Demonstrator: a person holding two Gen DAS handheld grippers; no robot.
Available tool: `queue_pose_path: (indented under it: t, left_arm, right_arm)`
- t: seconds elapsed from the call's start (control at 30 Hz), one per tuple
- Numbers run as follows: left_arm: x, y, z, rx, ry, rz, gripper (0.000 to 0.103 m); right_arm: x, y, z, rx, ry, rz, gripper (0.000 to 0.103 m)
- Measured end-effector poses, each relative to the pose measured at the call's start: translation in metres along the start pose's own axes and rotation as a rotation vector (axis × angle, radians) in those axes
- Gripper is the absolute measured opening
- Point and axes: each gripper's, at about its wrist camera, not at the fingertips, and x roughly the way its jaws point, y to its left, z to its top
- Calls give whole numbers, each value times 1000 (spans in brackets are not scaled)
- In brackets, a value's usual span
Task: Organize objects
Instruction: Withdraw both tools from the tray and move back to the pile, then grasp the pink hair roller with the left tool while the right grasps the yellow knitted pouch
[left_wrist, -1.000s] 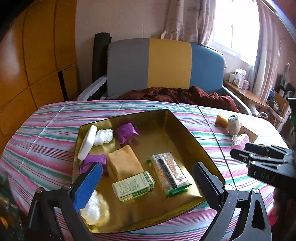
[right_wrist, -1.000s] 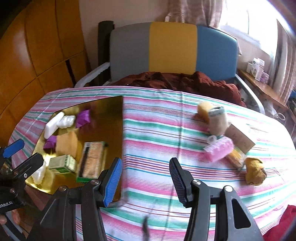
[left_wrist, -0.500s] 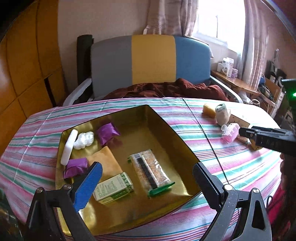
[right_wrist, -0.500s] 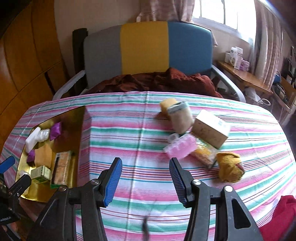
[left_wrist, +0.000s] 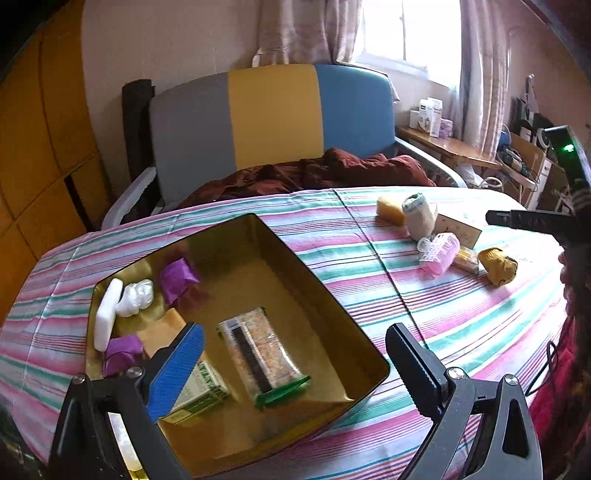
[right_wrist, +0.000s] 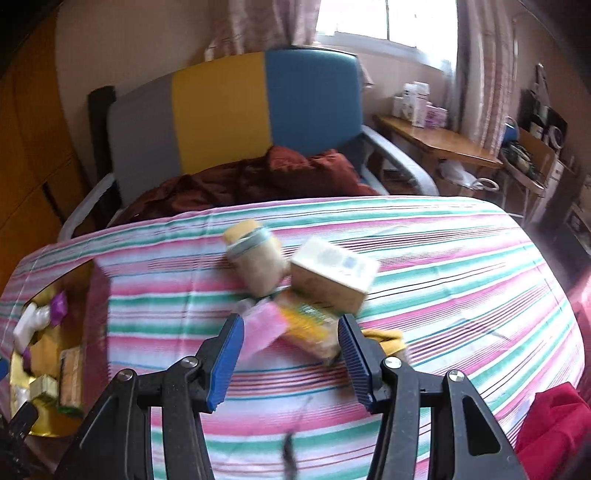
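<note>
A gold tray (left_wrist: 343, 317) sits on the striped table and holds a snack bar (left_wrist: 258, 354), a green box (left_wrist: 201, 397), purple packets (left_wrist: 179, 275) and white items (left_wrist: 135, 297). My left gripper (left_wrist: 291, 369) is open and empty above the tray's near side. On the table to the right lie a pink packet (right_wrist: 264, 328), a yellow snack pack (right_wrist: 310, 328), a cream box (right_wrist: 332, 277), a jar (right_wrist: 255, 260) and a yellow cloth (right_wrist: 388, 339). My right gripper (right_wrist: 291, 354) is open and empty, its fingers to either side of the pink packet and snack pack.
A grey, yellow and blue chair (left_wrist: 273, 122) with a dark red blanket (left_wrist: 314, 173) stands behind the table. A wooden side table (right_wrist: 432, 142) with boxes is at the back right. A red cloth (right_wrist: 550, 424) lies at the near right table edge.
My right gripper has moved right and forward to the pile of loose items, which now sits between its fingers. My left gripper has turned right over the tray.
</note>
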Motion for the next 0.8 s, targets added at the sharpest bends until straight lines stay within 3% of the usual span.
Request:
queue_pose_path:
  t: [0.17,0.43,0.8]
  left_arm:
    - [8,-13,4,28,13,-10,99]
    - [28,-38,11,73,43,-35,99]
    - [60,-72,17,119,96,-79,99]
  right_arm:
    - [14,-32,2,84,0,-23,54]
    - [31,-67,-7,272,66,51,54]
    - [42,-82,-11,356,128,91,54]
